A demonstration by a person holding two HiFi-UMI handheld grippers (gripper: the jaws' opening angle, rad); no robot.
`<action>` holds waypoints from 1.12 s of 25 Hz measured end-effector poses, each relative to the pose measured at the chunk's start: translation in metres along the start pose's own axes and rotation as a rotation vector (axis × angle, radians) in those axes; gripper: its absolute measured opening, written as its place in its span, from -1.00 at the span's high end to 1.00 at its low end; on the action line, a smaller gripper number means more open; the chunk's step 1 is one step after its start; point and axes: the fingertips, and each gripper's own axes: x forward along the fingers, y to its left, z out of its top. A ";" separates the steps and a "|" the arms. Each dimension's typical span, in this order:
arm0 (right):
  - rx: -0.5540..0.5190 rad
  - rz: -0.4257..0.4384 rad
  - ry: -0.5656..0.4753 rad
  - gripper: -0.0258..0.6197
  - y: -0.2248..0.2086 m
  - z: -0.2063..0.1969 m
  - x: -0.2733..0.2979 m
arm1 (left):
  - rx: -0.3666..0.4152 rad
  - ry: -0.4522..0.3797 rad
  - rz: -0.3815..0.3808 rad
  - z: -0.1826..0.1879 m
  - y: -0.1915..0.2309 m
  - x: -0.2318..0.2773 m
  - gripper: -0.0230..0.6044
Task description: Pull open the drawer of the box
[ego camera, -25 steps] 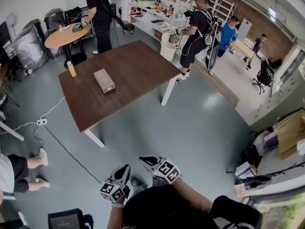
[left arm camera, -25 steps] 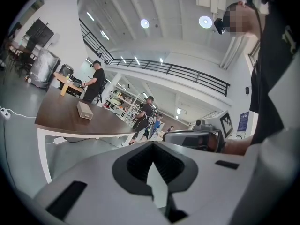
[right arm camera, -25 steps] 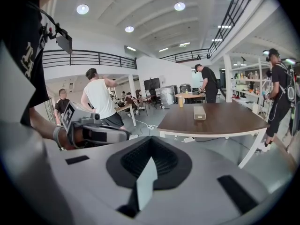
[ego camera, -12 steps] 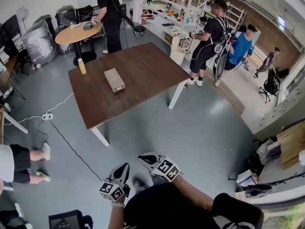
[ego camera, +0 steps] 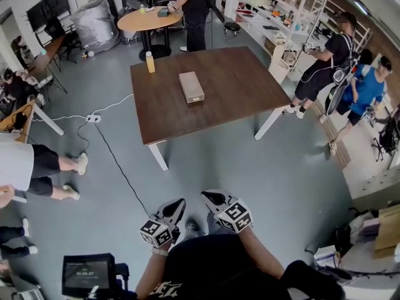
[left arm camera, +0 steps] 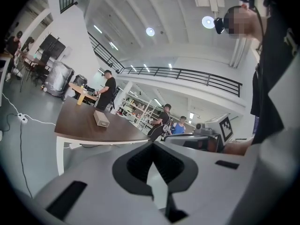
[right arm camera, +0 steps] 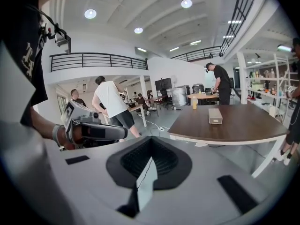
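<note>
Both grippers are hanging low by the body, well apart from the work. The left gripper and right gripper are each clenching on nothing, pads meeting. Farther out, the box is sitting mid-table, its drawer seemingly not pulled out, with a yellow bottle standing beyond. Risk, judged: the box is lying unanchored, so a one-gripper pull may be dragging the whole box instead of opening the drawer.
</note>
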 end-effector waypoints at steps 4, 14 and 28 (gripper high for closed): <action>0.014 0.006 -0.006 0.96 -0.007 0.002 0.001 | -0.006 0.004 0.014 0.003 0.005 0.004 0.91; 0.015 0.060 -0.011 0.96 -0.029 0.002 0.013 | -0.008 0.007 0.045 -0.001 0.006 0.023 0.91; 0.051 0.058 -0.016 0.96 -0.084 -0.005 0.012 | 0.002 0.027 0.033 0.002 0.008 0.080 0.91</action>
